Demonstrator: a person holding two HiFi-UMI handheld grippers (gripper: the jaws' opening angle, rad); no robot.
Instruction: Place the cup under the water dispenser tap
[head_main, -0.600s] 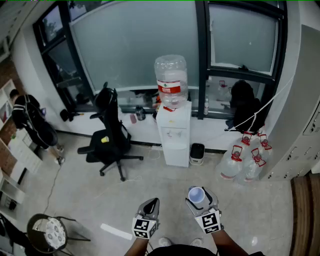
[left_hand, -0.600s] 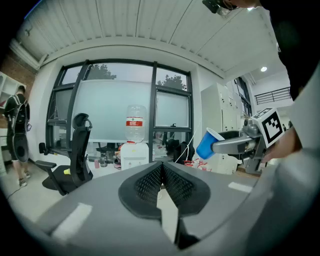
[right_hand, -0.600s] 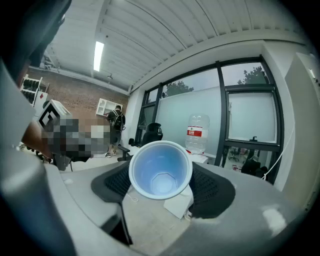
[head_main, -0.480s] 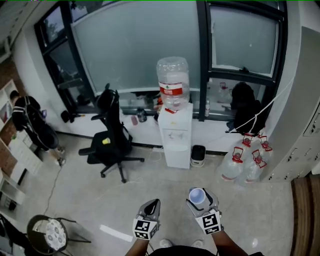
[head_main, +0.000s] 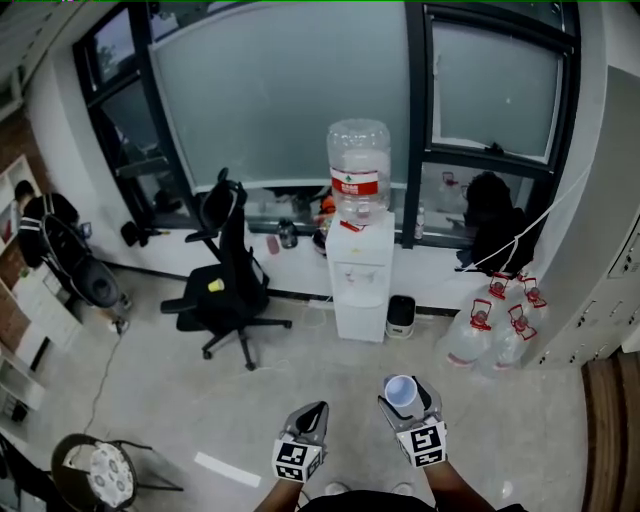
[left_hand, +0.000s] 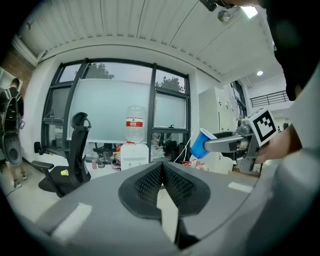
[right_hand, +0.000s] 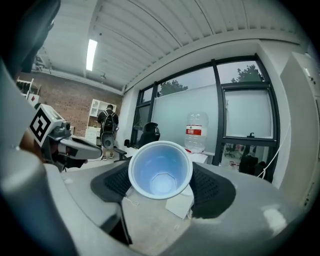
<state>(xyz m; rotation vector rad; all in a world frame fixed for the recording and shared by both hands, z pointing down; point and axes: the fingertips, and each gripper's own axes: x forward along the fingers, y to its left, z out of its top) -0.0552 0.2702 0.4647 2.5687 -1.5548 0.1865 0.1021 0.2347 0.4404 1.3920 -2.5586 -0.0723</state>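
A blue paper cup (head_main: 402, 394) (right_hand: 160, 170) sits upright between the pads of my right gripper (head_main: 406, 398) (right_hand: 161, 182), which is shut on it; the cup (left_hand: 199, 143) also shows in the left gripper view, at the right. My left gripper (head_main: 309, 418) (left_hand: 161, 183) is shut with nothing in it, its pads touching. Both are held low, near the person's body. The white water dispenser (head_main: 361, 275) (left_hand: 134, 154) (right_hand: 196, 154) with a clear bottle (head_main: 360, 168) on top stands ahead against the window wall, well beyond the grippers.
A black office chair (head_main: 225, 272) stands left of the dispenser. Several large water jugs (head_main: 489, 334) sit on the floor at its right, by grey lockers (head_main: 600, 260). A small black bin (head_main: 400, 315) is beside the dispenser. A person (head_main: 40, 225) stands far left. A round stool (head_main: 98, 472) is lower left.
The dispenser and room have drifted slightly right and down in the head view, as the view moved a little. Both grippers keep their pose, with the cup still held.
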